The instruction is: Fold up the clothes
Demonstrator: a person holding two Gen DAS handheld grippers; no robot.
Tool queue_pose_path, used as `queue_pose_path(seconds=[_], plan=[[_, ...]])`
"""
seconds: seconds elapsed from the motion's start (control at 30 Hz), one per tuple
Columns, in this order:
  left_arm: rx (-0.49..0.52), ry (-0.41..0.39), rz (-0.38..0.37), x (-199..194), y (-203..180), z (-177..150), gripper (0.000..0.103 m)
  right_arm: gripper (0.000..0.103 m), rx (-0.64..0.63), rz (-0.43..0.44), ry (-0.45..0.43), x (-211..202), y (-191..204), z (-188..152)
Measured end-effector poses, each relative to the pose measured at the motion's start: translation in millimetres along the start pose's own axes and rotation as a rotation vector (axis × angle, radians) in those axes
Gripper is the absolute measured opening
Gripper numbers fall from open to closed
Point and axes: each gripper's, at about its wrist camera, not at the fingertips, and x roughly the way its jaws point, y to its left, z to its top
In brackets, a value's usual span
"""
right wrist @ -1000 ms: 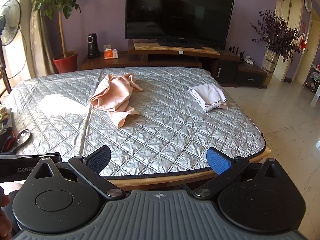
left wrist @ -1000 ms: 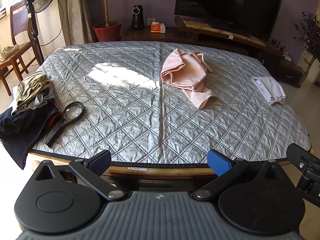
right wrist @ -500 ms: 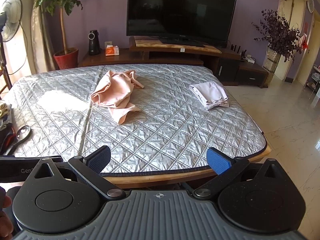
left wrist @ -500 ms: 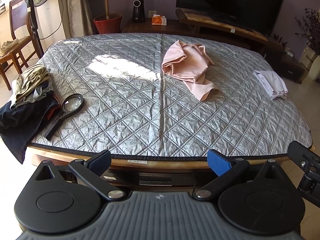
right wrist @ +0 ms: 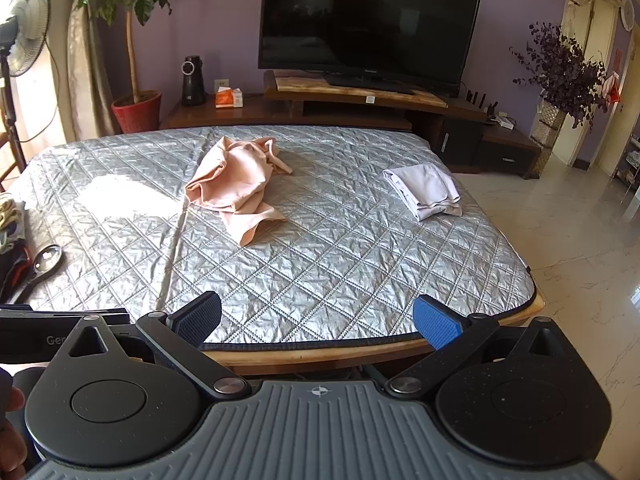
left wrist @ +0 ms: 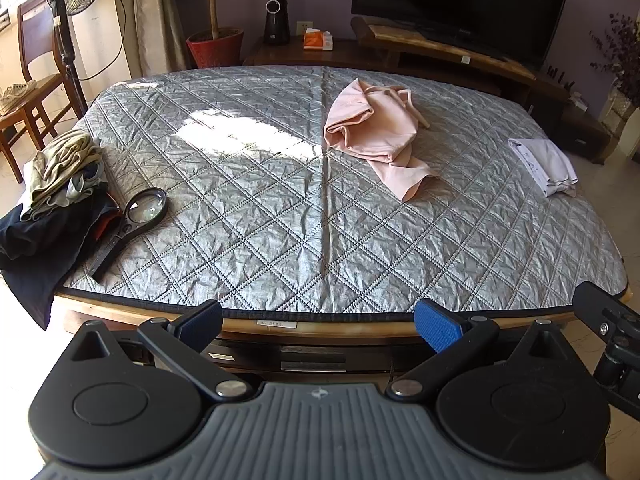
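On quilted table (left wrist: pixel 280 208), crumpled pink garment (left wrist: pixel 376 132) lies untouched.

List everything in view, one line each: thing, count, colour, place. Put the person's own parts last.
pink garment: 1, pale pink, crumpled, mid-table toward the far side
folded cloth: 1, white, table's right side
clothes pile: 1, khaki, grey and dark navy, table's left edge
magnifying glass: 1, black, beside the pile
quilted cover: 1, silver-grey, over the table
television: 1, black, on the wooden stand behind
tissue box: 1, orange, on the stand
potted tree: 1, green in a red pot, back left
fan: 1, standing, far left
wooden chair: 1, brown, left
dried flowers: 1, dark purple, right
left gripper: 1, black with blue pads, open
right gripper: 1, same, open
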Motion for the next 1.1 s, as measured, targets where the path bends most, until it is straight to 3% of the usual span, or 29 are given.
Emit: queue_pose_path(seconds=[0.5,0.83,1.1], plan=[[0.006,0.001,0.003,5,3,-1,0.102,0.103,-0.019,0.009,0.012,4,5,-3],[-0.056,-0.068,0.03,3,36,15,0.102,0.102,-0.028,0.031,0.008,6,8,-5],[0.003,-0.099,0.038,1,23,11,0.102,0.102,-0.044,0.041,-0.004,6,12,-6]])
